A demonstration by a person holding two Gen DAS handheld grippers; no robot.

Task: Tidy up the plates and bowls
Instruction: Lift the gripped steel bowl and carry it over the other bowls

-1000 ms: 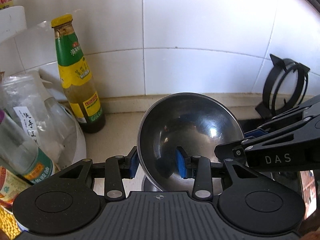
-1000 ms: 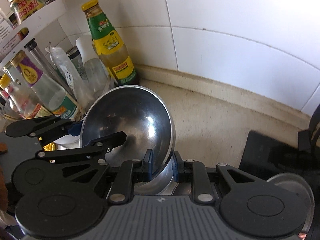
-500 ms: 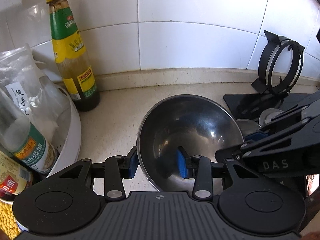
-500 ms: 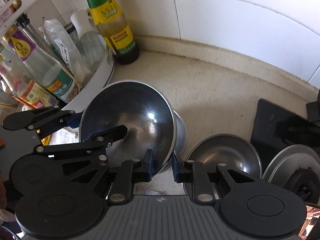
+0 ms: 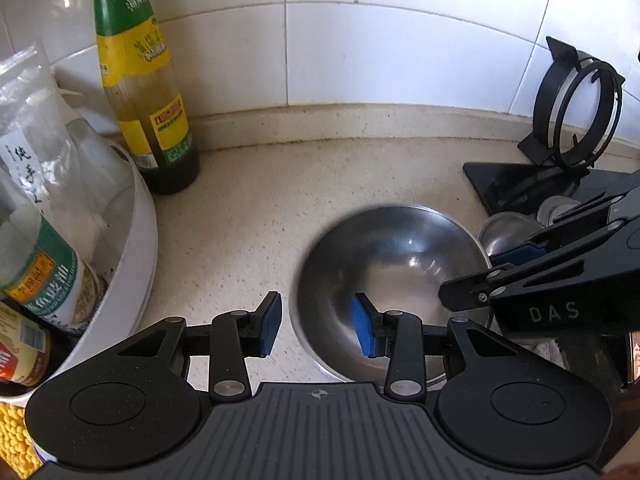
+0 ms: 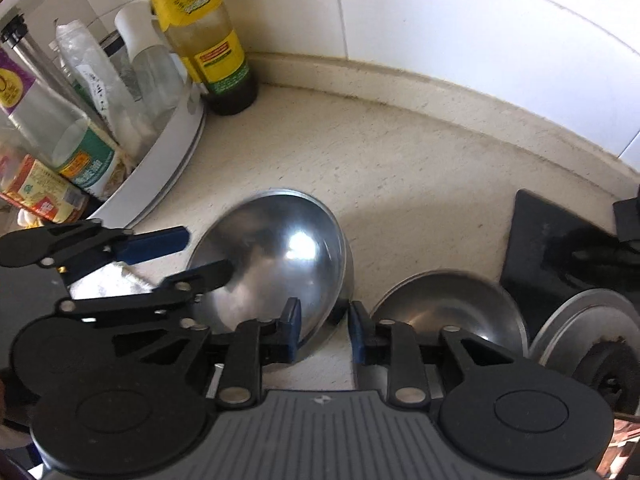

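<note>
A steel bowl sits low on the beige counter, slightly blurred. My left gripper stands open astride the bowl's near rim, one blue pad outside and one inside, neither pressing. My right gripper has the bowl's right rim between its blue pads; its jaws are opening and a dark gap shows beside the right pad. In the left wrist view the right gripper reaches in over the bowl's right edge. A second, smaller steel bowl lies just right of the first.
A green-and-yellow sauce bottle stands by the tiled wall. A white round tray of bottles and bags fills the left. A black hob with a burner and an upturned pan ring lies to the right.
Both grippers sank toward the counter with the bowl, which went from tilted to nearly level. The right jaws, shut on the rim before, have parted. The second bowl came into view.
</note>
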